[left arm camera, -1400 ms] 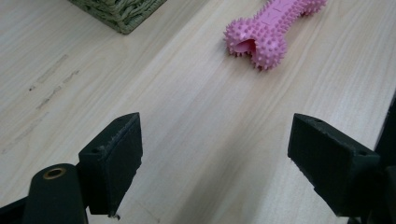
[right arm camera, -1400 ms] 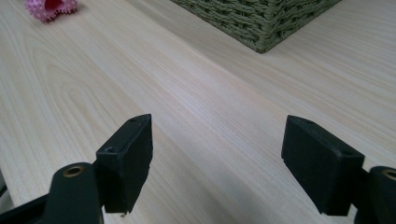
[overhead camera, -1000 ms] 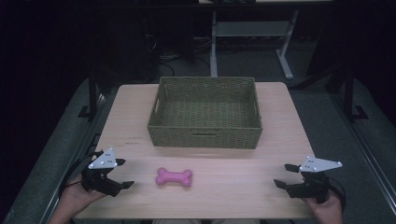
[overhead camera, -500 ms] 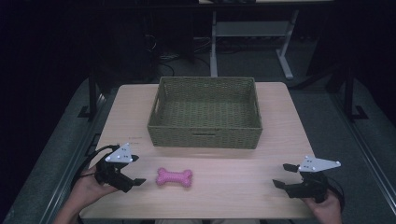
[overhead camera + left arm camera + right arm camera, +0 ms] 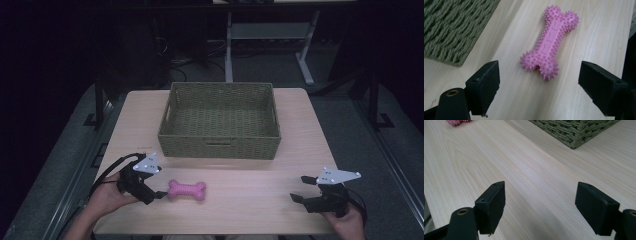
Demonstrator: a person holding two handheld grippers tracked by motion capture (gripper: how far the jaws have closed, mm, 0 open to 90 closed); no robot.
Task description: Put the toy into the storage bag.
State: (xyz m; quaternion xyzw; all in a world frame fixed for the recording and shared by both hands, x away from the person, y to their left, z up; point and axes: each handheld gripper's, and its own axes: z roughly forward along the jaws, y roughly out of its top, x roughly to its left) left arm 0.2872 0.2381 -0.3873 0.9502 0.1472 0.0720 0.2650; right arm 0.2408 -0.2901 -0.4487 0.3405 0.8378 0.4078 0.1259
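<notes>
Fingers spread wide, the left gripper (image 5: 159, 194) is lining up on the pink bone toy (image 5: 186, 190) lying near the table's (image 5: 250, 200) front edge, while the right gripper (image 5: 300, 189), equally spread, is idling by the front right corner.

The high view is dim, with near-black surroundings; only the table (image 5: 250, 175) catches soft overhead light. The 2 gripper views are brighter and evenly lit, with faint shadows, no glare, and jaws slightly soft at the bottom edge.
</notes>
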